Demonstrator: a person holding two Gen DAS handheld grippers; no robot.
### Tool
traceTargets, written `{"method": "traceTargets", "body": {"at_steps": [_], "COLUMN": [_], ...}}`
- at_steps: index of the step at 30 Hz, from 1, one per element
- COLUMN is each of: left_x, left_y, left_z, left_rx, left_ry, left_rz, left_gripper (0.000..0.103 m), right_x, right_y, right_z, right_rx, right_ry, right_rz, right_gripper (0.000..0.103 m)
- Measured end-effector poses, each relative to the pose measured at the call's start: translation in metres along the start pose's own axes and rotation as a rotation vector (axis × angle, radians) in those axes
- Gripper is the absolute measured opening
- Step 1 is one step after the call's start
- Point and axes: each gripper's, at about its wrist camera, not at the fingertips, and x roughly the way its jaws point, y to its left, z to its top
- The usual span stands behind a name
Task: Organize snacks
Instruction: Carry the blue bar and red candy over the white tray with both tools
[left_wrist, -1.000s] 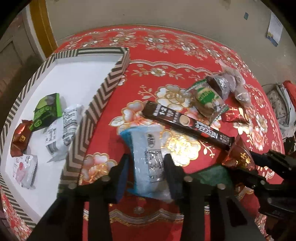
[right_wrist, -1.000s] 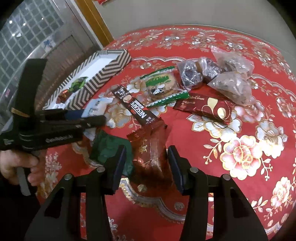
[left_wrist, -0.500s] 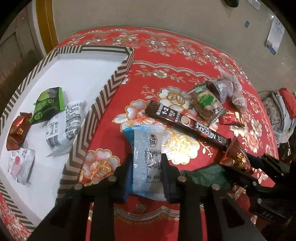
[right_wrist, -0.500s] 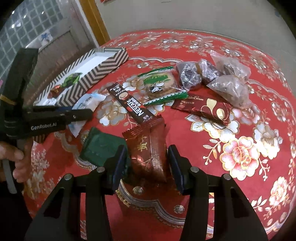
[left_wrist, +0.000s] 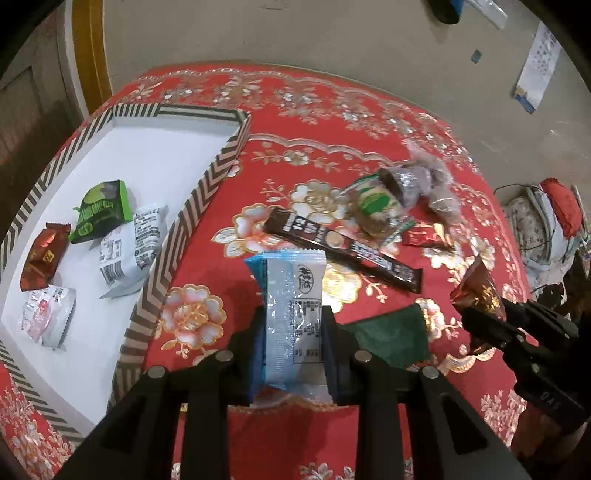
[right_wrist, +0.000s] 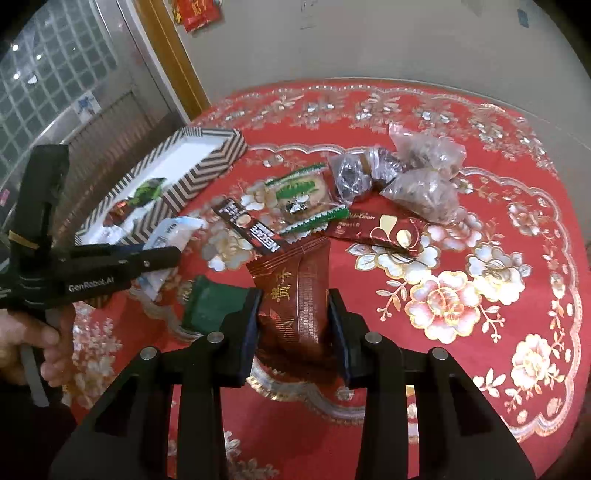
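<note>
My left gripper (left_wrist: 291, 332) is shut on a blue-and-silver snack packet (left_wrist: 291, 288) and holds it just above the red tablecloth. To its left lies the chevron-edged tray (left_wrist: 192, 206) with a white floor. In the right wrist view, my right gripper (right_wrist: 295, 314) has its jaws closing, and both pads press on a dark red packet with gold writing (right_wrist: 295, 280), which is lifted and tilted. That same packet (left_wrist: 480, 291) shows at the right edge of the left wrist view.
The tray holds a green packet (left_wrist: 101, 212), a white one (left_wrist: 129, 243), a small red one (left_wrist: 44, 258) and a pink-white one (left_wrist: 46, 314). On the cloth lie a dark green packet (right_wrist: 214, 302), a Nescafe stick (left_wrist: 343, 254), a cookie packet (right_wrist: 299, 195), clear bags (right_wrist: 424, 177) and a long red packet (right_wrist: 380, 229).
The right jaws closed in on the dark red packet and lifted it off the cloth. The left gripper rose with the blue-and-silver packet, and the view pulled back from the table.
</note>
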Motion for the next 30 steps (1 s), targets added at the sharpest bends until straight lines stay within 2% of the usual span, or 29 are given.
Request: {"method": "traceTargets", "body": {"at_steps": [12,18,30], "left_x": [-0.021,-0.03,-0.04], "left_y": [-0.005,0.024,0.102], "left_z": [0.01,0.013,0.023], "left_rx": [0.094,0.083,0.079], "left_ry": [-0.01,-0.014,-0.023], "left_rz": [0.093,0.116,0.099], "left_gripper": [0.029,0.029,0.029], "right_x": [-0.015,-0.016,0.01], "right_y": [0.03,0.05,0.125], "right_z": [-0.001,0.005,0.027], "right_rx": [0.012,0.018,-0.019], "right_ry": [-0.012,-0.013,-0.006], "right_rz": [-0.011,-0.038,-0.077], "right_gripper": [0.034,0.034,0.034]}}
